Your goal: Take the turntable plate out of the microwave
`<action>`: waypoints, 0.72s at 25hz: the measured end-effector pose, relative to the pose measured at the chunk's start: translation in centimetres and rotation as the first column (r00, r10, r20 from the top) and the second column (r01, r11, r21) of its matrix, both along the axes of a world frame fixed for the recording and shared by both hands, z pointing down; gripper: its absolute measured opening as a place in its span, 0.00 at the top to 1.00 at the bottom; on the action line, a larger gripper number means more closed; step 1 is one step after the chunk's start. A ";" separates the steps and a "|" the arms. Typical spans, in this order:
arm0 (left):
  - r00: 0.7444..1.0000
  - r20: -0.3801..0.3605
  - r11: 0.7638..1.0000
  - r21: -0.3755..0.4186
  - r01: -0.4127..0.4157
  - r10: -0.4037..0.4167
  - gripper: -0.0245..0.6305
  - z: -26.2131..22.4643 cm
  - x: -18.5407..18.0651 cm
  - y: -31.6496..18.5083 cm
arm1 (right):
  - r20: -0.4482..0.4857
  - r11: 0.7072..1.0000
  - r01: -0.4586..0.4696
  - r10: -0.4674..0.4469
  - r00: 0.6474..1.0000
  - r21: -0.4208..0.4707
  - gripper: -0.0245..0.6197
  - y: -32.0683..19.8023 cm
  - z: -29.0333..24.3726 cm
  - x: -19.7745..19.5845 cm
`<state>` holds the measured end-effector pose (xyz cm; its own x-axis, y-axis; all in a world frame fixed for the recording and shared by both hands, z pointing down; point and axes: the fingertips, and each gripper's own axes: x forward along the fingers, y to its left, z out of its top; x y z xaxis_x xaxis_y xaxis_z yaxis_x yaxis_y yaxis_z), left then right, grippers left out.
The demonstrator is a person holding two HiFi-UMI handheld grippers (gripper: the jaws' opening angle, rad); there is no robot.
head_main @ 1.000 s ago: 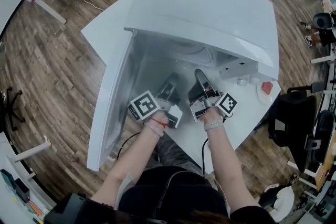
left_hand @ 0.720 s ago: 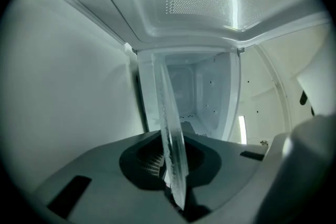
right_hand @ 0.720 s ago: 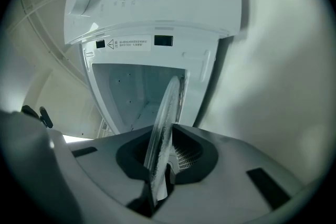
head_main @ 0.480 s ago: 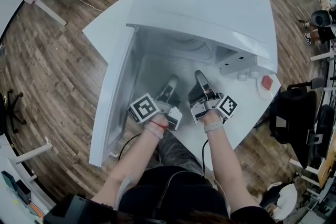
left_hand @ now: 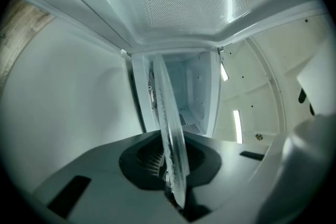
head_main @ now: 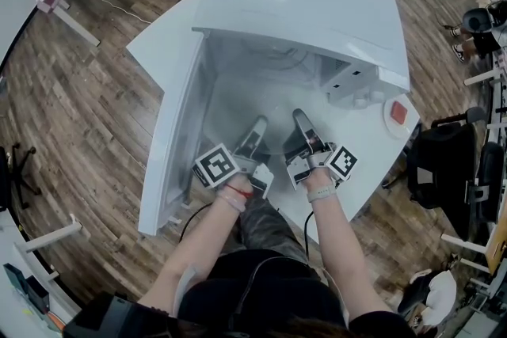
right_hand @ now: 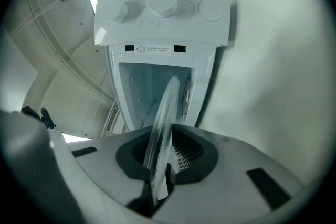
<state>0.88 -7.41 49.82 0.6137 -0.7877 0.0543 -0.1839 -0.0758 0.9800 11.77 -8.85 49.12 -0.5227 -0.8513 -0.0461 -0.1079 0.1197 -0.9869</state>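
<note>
grip: left gripper [head_main: 257,125], right gripper [head_main: 301,116] both clamped on turntable plate [left_hand: 170,155] rim | do: draw it out level — hands in step, clear of microwave [head_main: 301,4] opening

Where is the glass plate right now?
In the head view's middle, the glass plate sits at the open microwave's front, its near rim pinched by the left gripper and the right gripper.
</note>
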 end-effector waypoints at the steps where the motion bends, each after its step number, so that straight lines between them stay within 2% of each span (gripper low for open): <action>1: 1.000 -0.004 1.000 0.003 -0.004 0.004 0.92 -0.1 0.0 0.4 | 0.000 1.000 -0.003 0.003 1.000 0.001 0.88 0.4 -0.1 0.0; 5: 1.000 -0.016 1.000 0.008 -0.023 0.024 0.92 -0.6 0.3 1.9 | 0.001 1.000 -0.019 0.019 1.000 0.005 0.88 2.2 -0.5 0.2; 8: 0.995 -0.087 0.999 -0.004 -0.042 0.041 0.92 -1.5 1.0 3.2 | 0.000 0.999 -0.032 0.032 0.999 0.005 0.88 3.5 -0.8 0.4; 11: 0.996 -0.066 0.998 0.001 -0.058 0.058 0.92 -1.4 1.0 4.4 | -0.002 0.999 -0.048 0.048 0.999 0.000 0.88 4.9 -1.0 0.6; 14: 0.992 -0.102 0.997 -0.005 -0.075 0.074 0.92 -1.9 1.6 5.8 | -0.015 0.998 -0.066 0.066 0.998 0.002 0.88 6.4 -1.3 1.0; 18: 0.989 -0.107 0.995 0.003 -0.099 0.099 0.92 -2.4 2.3 7.3 | -0.026 0.996 -0.088 0.088 0.996 0.007 0.88 8.2 -1.8 1.7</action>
